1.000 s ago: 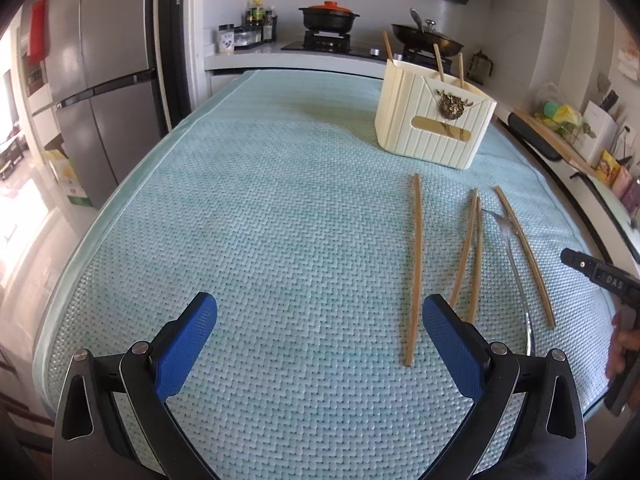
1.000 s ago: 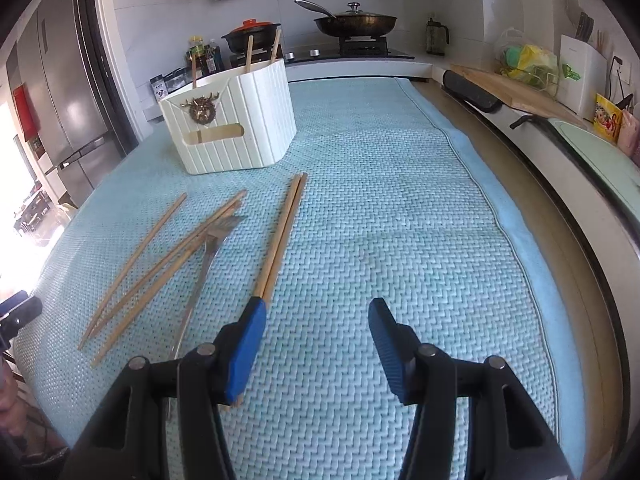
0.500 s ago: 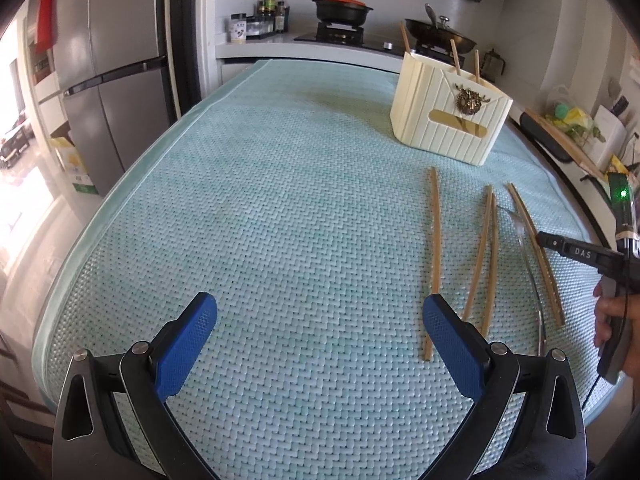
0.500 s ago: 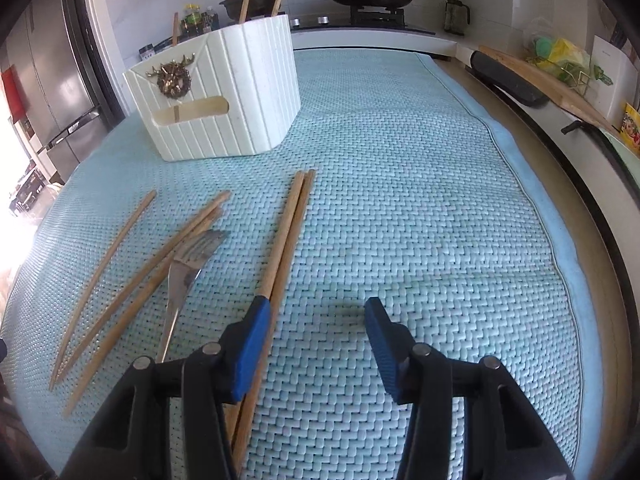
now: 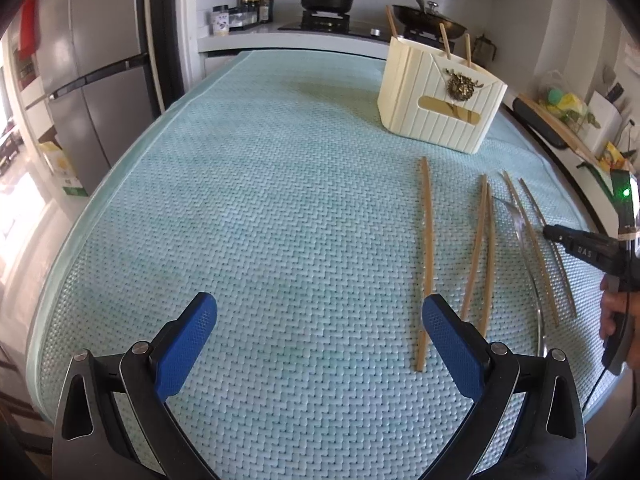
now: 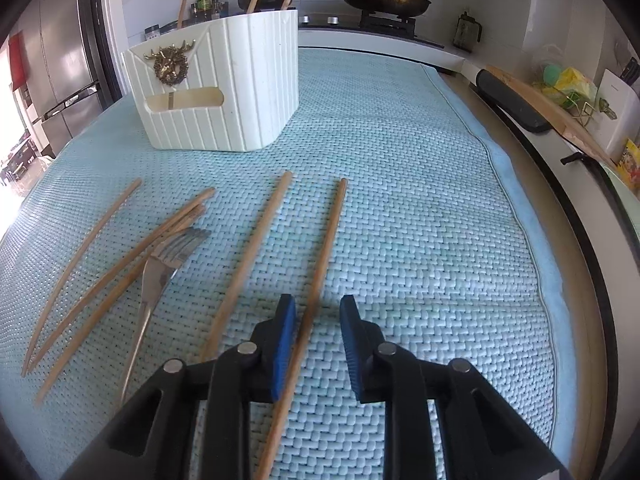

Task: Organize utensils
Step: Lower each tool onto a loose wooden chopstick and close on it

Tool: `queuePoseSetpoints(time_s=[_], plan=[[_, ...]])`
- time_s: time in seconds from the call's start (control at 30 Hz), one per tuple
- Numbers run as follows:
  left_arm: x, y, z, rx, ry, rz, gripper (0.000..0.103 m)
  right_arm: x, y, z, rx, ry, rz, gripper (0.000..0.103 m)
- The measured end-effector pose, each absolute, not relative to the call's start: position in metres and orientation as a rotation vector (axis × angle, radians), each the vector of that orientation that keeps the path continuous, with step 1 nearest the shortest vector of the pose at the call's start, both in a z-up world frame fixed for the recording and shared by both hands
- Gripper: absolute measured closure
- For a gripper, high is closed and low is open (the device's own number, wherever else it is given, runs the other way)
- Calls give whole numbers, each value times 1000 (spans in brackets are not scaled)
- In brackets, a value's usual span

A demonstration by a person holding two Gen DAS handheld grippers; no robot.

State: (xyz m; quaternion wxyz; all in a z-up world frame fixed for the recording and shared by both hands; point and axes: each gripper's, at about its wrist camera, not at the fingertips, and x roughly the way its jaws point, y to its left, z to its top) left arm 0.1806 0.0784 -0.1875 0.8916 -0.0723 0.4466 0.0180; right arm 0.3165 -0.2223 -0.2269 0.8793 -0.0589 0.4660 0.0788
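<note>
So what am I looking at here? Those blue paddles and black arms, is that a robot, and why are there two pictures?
There is no robot. A person holds a hand-operated tool in each hand, and each tool carries a wide-angle camera looking along its two blue-padded fingers, so you get one picture per hand.

In the left camera's picture, the left tool stands wide open over the blue woven mat, holding nothing. At the right edge you can see the person's hand gripping the other tool.

In the right camera's picture, the right tool is closing around one wooden chopstick; the chopstick lies against the left pad, with a gap to the right one.

More chopsticks and a metal fork lie loose on the mat. Behind them stands a cream utensil holder with a few chopsticks already in it.
</note>
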Motion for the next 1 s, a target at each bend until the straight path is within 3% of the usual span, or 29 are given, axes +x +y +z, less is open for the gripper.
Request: queuePoseSetpoints(time_s=[0.2,0.47,0.57,0.67,1.0], plan=[[241,69,-187,-199,1000,-149,1,307,-228,-228,-133,966,173,79],[310,30,-206,-5,1068,-173,2,300,-237,-228,-98,971,182,79],[323,14,-214,82,1088,-174,4,299,-241,-227,-100,991,202,78],[332,1,-222,166,1116,-158,12,302,-246,-225,-85,1020,239,78],[352,-7,-228,125,1172,-225,15,357,-234,-226,-111,1051,278,79]])
